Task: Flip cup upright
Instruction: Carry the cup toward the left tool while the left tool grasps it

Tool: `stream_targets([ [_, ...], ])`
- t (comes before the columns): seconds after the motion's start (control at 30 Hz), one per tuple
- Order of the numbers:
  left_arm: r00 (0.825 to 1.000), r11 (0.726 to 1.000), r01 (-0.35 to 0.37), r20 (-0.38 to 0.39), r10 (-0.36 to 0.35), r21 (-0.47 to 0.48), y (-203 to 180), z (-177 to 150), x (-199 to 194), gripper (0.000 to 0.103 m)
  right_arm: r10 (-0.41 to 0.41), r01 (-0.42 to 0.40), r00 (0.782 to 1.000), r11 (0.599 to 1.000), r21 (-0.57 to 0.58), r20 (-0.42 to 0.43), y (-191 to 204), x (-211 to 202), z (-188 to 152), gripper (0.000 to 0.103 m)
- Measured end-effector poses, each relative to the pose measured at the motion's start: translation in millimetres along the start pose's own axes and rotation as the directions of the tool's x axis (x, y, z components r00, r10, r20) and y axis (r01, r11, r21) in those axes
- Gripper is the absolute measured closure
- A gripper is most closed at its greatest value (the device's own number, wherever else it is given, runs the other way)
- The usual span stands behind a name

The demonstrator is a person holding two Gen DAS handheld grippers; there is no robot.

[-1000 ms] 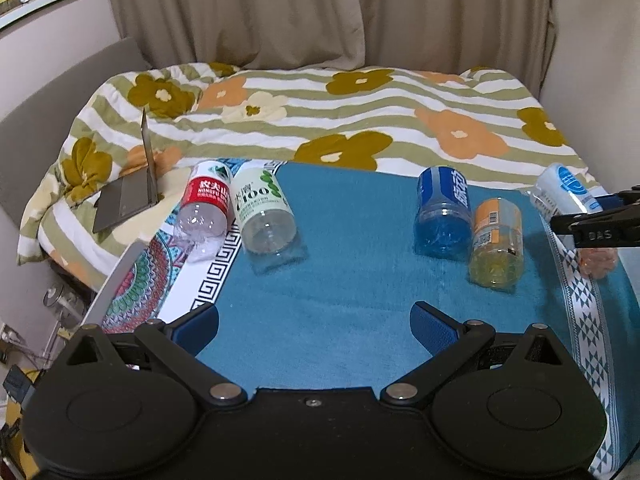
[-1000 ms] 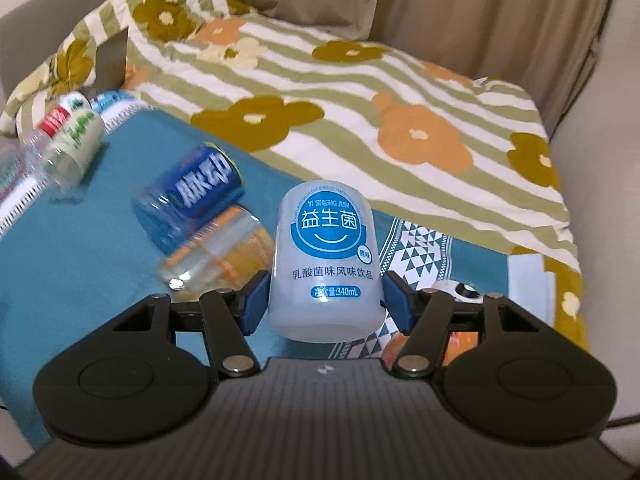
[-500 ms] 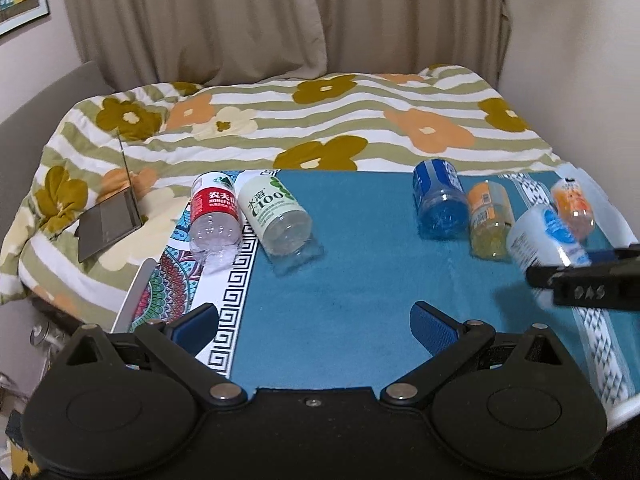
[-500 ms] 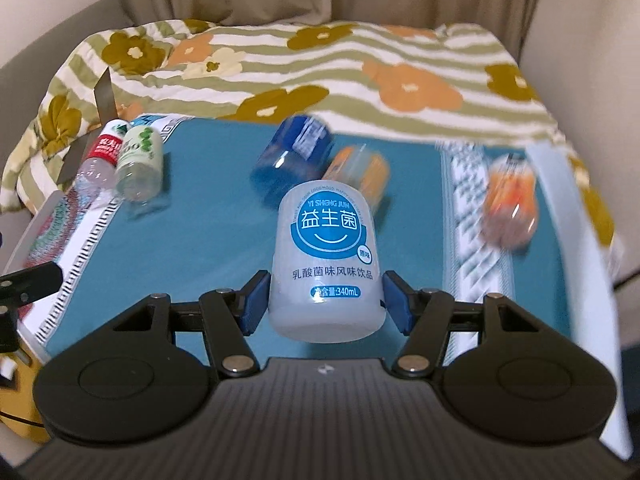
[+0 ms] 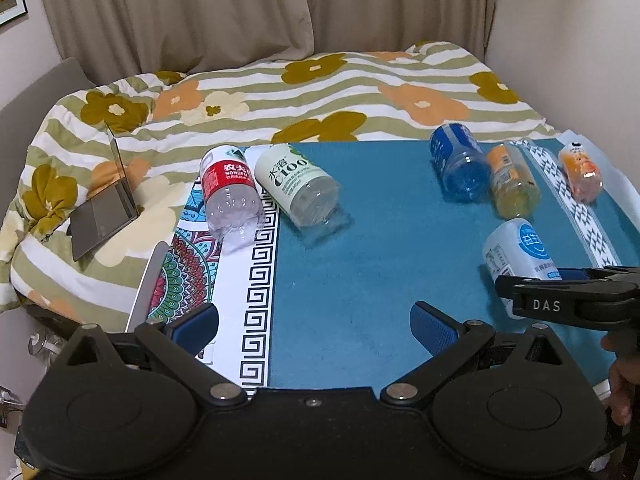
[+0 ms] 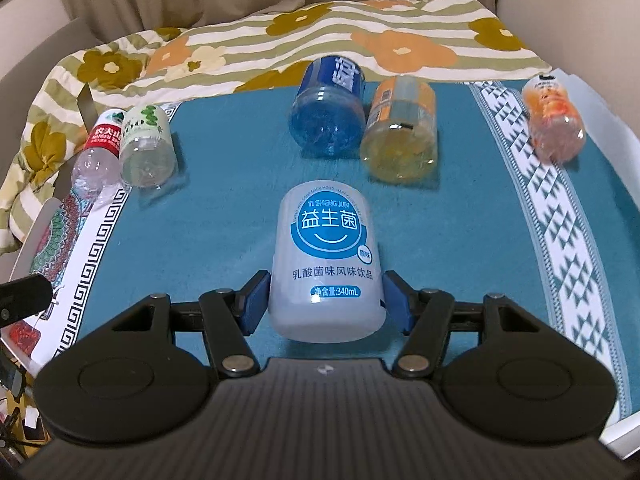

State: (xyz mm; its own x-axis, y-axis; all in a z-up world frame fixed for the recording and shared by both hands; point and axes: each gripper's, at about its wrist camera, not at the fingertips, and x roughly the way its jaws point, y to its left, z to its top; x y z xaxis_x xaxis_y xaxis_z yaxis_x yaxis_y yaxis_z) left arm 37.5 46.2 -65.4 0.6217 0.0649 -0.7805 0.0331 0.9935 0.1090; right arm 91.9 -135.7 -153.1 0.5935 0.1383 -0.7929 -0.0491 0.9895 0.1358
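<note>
My right gripper [image 6: 326,300] is shut on a white cup-shaped bottle with a blue label [image 6: 326,264], gripped near its wide end, low over the teal mat. In the left wrist view the same bottle [image 5: 520,256] is at the right, tilted, with the right gripper [image 5: 568,300] across it. My left gripper [image 5: 314,322] is open and empty above the mat's near edge.
Lying on the teal mat [image 6: 224,216] are a blue bottle [image 6: 330,110], a yellow-orange bottle [image 6: 400,136], a pink-orange bottle [image 6: 554,120], and at the left a red-label bottle [image 6: 98,150] and a green-label bottle [image 6: 146,146]. A laptop [image 5: 106,208] sits on the floral bedding.
My right gripper has carried the white bottle from the right side toward the mat's middle front and lowered it. The left gripper stayed open and moved little.
</note>
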Motion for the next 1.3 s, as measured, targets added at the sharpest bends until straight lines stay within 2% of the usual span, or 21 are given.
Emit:
stream_targets([
  [0.23, 1.000, 1.000, 0.013, -0.005, -0.013, 0.002, 4, 0, 4, 0.000, -0.013, 0.013, 1.000, 1.000, 0.004, 0.001, 5, 4, -5, 0.025],
  [0.37, 1.000, 1.000, 0.016, -0.001, -0.016, 0.002, 5, 2, 4, 0.000, -0.018, 0.018, 1.000, 1.000, 0.018, -0.013, 5, 4, -2, 0.005],
  [0.63, 1.000, 1.000, 0.021, 0.015, -0.021, -0.009, 2, 14, -2, 0.000, -0.006, 0.006, 1.000, 1.000, 0.003, -0.024, 2, -8, 5, 0.003],
  [0.87, 0.999, 0.999, 0.038, 0.029, -0.038, -0.002, -22, 41, -9, 0.000, 0.015, -0.015, 1.000, 0.999, -0.030, -0.005, -19, -43, 10, 0.000],
  [1.07, 0.990, 0.995, 0.103, -0.096, -0.103, -0.008, -65, 68, 12, 0.000, -0.030, 0.031, 0.999, 0.998, -0.052, 0.015, -65, -67, 12, 0.000],
  [1.13, 0.982, 0.992, 0.124, -0.143, -0.125, -0.018, -80, 77, 23, 0.000, -0.049, 0.050, 0.999, 0.996, -0.078, 0.022, -82, -71, 11, 0.000],
  [1.2, 0.971, 0.990, 0.139, -0.191, -0.143, -0.038, -94, 84, 35, 0.000, -0.060, 0.059, 0.998, 0.994, -0.096, -0.008, -97, -69, 11, 0.000],
  [1.3, 0.953, 0.989, 0.136, -0.268, -0.145, -0.051, -114, 91, 55, 0.001, -0.030, 0.027, 0.999, 0.996, -0.079, -0.035, -123, -66, 9, 0.000],
])
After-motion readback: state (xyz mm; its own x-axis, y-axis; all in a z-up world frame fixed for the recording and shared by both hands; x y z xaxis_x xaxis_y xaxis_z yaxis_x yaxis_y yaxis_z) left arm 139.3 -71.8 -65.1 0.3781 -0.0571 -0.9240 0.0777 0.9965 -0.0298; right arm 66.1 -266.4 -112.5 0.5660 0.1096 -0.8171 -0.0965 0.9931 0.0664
